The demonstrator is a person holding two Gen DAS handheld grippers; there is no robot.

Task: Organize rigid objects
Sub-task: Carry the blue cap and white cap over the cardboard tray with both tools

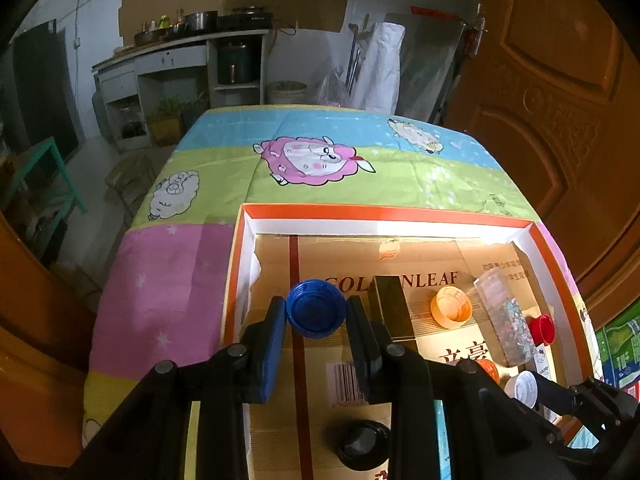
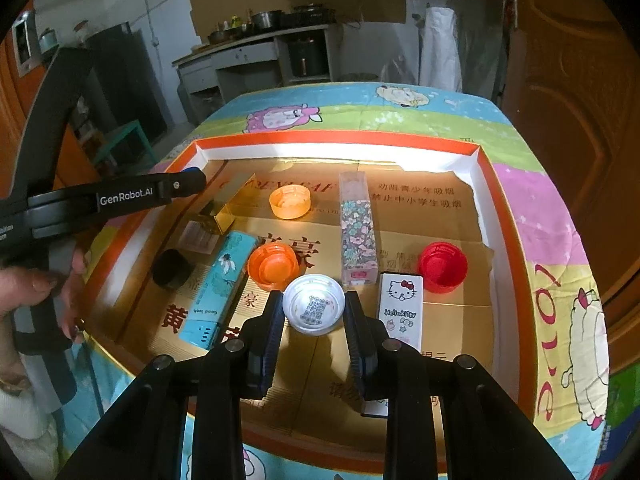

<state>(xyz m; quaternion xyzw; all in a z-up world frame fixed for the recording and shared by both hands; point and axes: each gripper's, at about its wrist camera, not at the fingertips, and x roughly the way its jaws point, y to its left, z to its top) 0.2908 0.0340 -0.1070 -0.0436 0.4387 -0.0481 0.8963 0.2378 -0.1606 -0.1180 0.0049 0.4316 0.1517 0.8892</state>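
Left tool [image 1: 316, 312]: your fingers pinch a blue cap [image 1: 315, 307] between the pads, open side facing the camera. It hangs over the tray floor near the left wall.

Right tool [image 2: 314, 310]: closed on a white cap [image 2: 314, 309] with a printed code inside, held over the near middle of the tray [image 2: 336, 145].

Seen only from the right wrist:
- teal box [image 2: 218, 288], lying left of the tool, long side running away from you
- Hello Kitty box [image 2: 401, 310], just right of the tool, partly under the right finger
- orange cap [image 2: 273, 264], just ahead and left of the white cap
- your left hand [image 2: 38, 292] on its handle, with the left tool's arm reaching in over the left rim

Seen from both wrists:
- pale orange cap [image 2: 290, 201], far ahead
- floral clear box [image 2: 357, 228], ahead and slightly right, lying lengthwise
- red cap [image 2: 443, 266], to the right, near the right wall
- gold box [image 2: 220, 214], ahead left
- black cap [image 2: 171, 269], far left by the left wall; in the left view it lies below the tool, near the camera

Edges and room: the orange-rimmed tray walls enclose all items. Bare cardboard floor lies ahead along the far wall and in the far right corner. The cartoon-sheep cloth [image 1: 224, 160] covers the bench beyond the tray's far rim.
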